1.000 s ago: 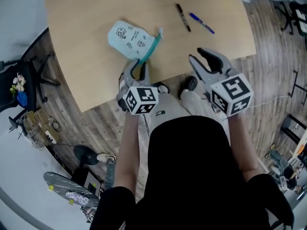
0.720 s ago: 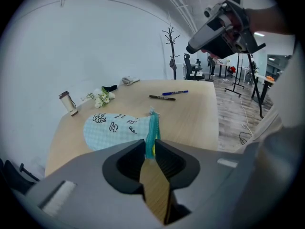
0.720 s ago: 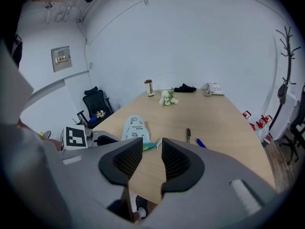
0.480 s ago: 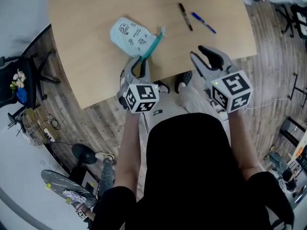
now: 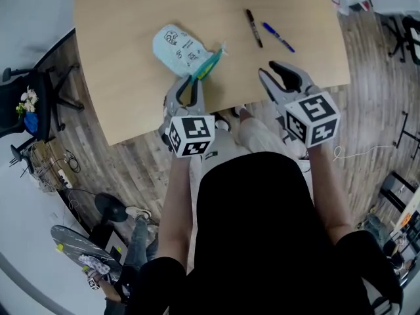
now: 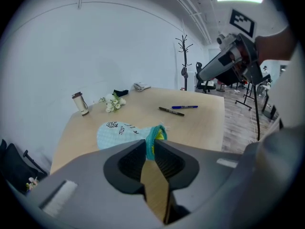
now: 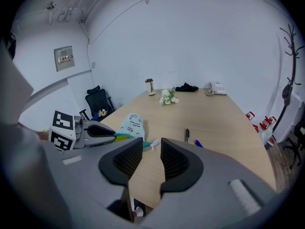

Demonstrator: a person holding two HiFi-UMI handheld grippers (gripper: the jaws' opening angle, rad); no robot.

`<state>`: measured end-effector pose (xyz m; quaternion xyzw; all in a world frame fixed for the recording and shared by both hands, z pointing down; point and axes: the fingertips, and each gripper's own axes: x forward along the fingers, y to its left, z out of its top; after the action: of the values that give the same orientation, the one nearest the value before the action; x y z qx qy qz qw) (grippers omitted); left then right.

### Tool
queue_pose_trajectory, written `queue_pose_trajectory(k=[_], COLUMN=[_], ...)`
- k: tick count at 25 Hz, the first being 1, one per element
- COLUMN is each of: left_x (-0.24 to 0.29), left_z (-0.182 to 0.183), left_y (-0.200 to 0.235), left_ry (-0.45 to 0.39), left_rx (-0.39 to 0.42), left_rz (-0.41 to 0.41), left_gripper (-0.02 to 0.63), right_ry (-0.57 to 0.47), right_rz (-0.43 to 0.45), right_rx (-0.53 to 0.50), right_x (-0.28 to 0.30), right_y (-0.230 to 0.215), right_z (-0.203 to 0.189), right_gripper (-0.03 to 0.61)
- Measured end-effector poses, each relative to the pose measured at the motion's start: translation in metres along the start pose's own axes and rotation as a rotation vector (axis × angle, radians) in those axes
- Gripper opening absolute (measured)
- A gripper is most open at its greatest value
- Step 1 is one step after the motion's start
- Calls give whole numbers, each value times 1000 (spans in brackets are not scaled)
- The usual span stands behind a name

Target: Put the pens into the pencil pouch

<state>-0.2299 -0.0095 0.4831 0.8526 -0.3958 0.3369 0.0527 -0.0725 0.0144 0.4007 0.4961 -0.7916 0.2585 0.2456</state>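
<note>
A: Surface & room?
B: Light wood table (image 5: pixel 131 18), rounded edge, plank floor (image 5: pixel 367 110). White walls, coat stand (image 6: pixel 184 63) at the back.
A: Pouch, pens?
B: Pencil pouch (image 5: pixel 178 48) near the table's front edge. Left gripper (image 5: pixel 190 84) jaws just closed in, pinching its teal mouth. Black pen (image 5: pixel 253 27) & blue pen (image 5: pixel 278 37) lie side by side beyond the right gripper (image 5: pixel 272 74), whose jaws stand a bit apart w/ nothing between.

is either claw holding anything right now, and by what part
The left claw has just closed on the pencil pouch, pinching its teal end. The right claw is open and holds nothing.
</note>
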Motion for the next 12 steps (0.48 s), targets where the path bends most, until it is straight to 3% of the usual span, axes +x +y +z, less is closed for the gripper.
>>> queue_pose_trajectory(k=[8, 12], left_x=[11, 21], left_z=[41, 63], left_y=[8, 11], left_ry=[18, 22], left_rx=[3, -44], left_rz=[46, 61], left_gripper=[54, 54], right_ry=[14, 26], right_rz=[28, 40], right_rx=[17, 8], right_x=[14, 21], right_y=[-40, -64], right_z=[-1, 0], right_gripper=[117, 117])
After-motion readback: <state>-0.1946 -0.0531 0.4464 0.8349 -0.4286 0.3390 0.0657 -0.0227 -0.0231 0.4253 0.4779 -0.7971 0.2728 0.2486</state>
